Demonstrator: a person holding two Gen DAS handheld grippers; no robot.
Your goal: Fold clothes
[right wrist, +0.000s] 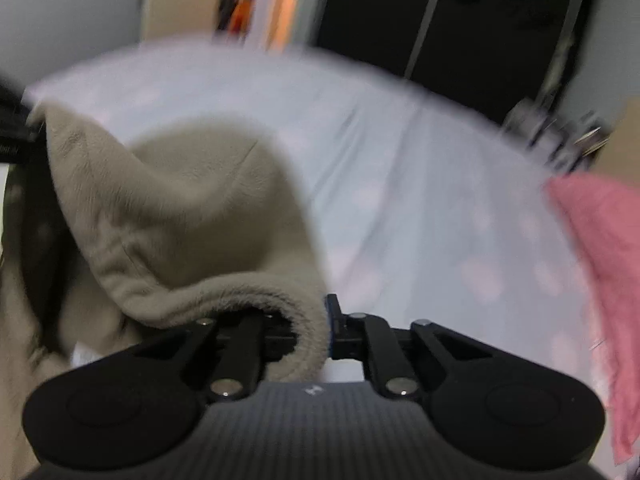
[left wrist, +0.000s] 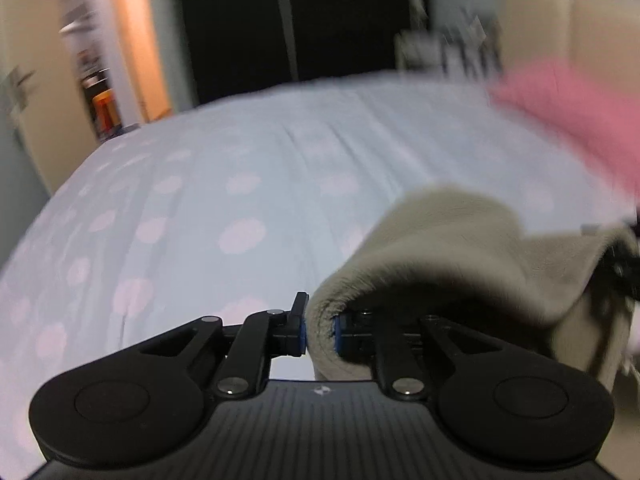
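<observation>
Both of your grippers, left gripper (left wrist: 319, 334) and right gripper (right wrist: 326, 334), are pinched tight on the beige fleece garment (right wrist: 176, 216), which hangs between them above the dotted bedsheet (left wrist: 240, 184); its held edge runs gripper to gripper, neither nearer. A pink cloth (right wrist: 600, 248) lies right of the fleece.

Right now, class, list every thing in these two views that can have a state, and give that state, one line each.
Left gripper: shut on the beige fleece garment.
Right gripper: shut on the same garment.
Beige fleece garment: lifted, bunched, hanging between both grippers.
Pink cloth: lying loose on the bed, untouched.
Bedsheet: spread over the bed, lightly creased.
</observation>
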